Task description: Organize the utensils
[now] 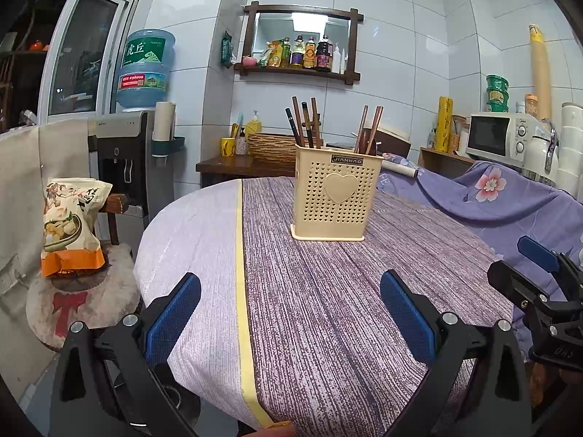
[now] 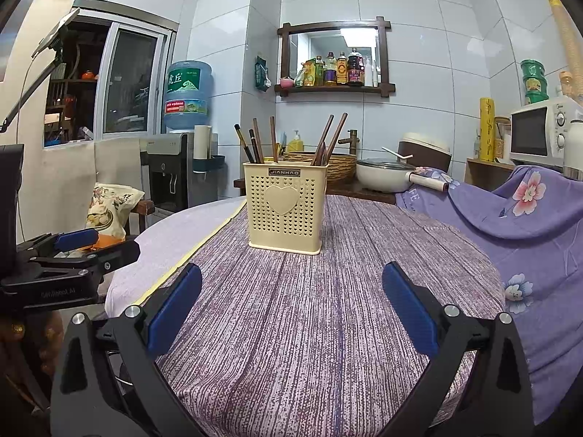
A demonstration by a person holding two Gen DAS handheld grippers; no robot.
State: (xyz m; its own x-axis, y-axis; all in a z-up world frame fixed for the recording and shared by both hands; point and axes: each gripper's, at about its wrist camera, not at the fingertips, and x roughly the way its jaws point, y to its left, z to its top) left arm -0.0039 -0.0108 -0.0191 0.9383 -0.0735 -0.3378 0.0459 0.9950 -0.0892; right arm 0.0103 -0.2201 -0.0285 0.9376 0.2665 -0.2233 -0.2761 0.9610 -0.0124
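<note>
**Both grippers idle, utensils upright in the holder**

Left gripper (image 1: pixel 290 313) spread wide, holding nothing, low over the near edge of the counter (image 1: pixel 328 291). Right gripper (image 2: pixel 291 309) likewise wide and empty, just beside the left. Cream perforated holder (image 1: pixel 337 196) upright mid-counter, well apart from both. Dark chopsticks (image 1: pixel 304 122) leaning in its left compartment, brown wooden pieces (image 1: pixel 370 129) in the right; possibly spoon handles among them, hard to tell at this range. No loose utensils on the striped cloth.

Likely light, stiff, smooth sticks, prone to rolling or pivoting between the pads. Best taken on the exposed upper shaft, above the rim, squarely across the width, then lifted straight up. Holder probably light too, so liable to tip if a stick drags on its wall.
</note>
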